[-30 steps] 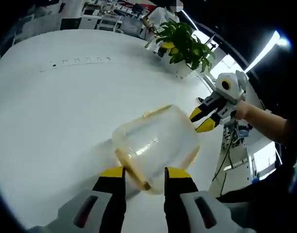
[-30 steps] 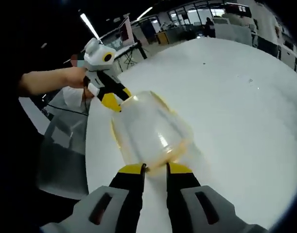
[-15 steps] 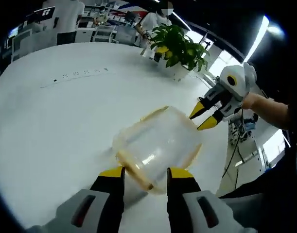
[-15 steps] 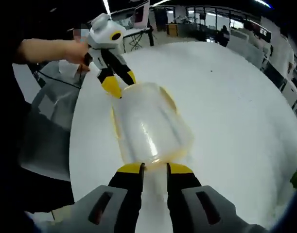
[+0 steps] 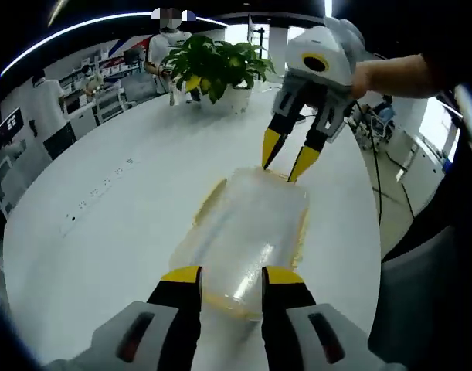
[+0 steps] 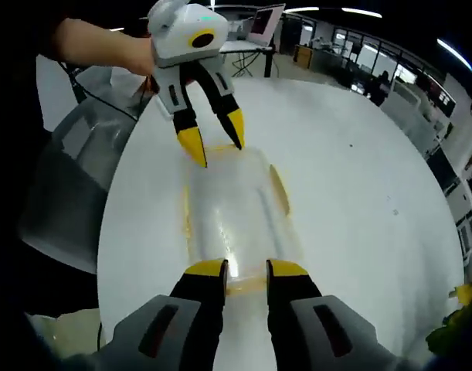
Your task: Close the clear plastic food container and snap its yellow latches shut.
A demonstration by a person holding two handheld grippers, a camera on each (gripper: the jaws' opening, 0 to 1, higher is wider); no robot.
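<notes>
The clear plastic container (image 5: pixel 247 228) with yellow latches lies lengthwise on the white table (image 5: pixel 104 232), lid side up. My left gripper (image 5: pixel 232 278) holds its near end, with the yellow rim between the jaws. My right gripper (image 5: pixel 287 160) comes in from the top and pinches the far end. In the right gripper view the container (image 6: pixel 236 212) runs away from my right gripper (image 6: pixel 246 270), whose jaws are shut narrowly on the near yellow edge. My left gripper (image 6: pixel 214 139) grips the opposite end. A yellow side latch (image 6: pixel 278 185) lies flat along the long edge.
A potted plant (image 5: pixel 212 66) stands at the table's far side, with a person (image 5: pixel 170 46) behind it. A row of sockets (image 5: pixel 96 193) is set in the tabletop on the left. The table edge (image 5: pixel 371 232) runs close on the right. A grey chair (image 6: pixel 73 178) stands beside the table.
The container was tilted up between the two grippers; it now lies level on the table. Both grippers keep their hold on its ends. Both views have swung round.
</notes>
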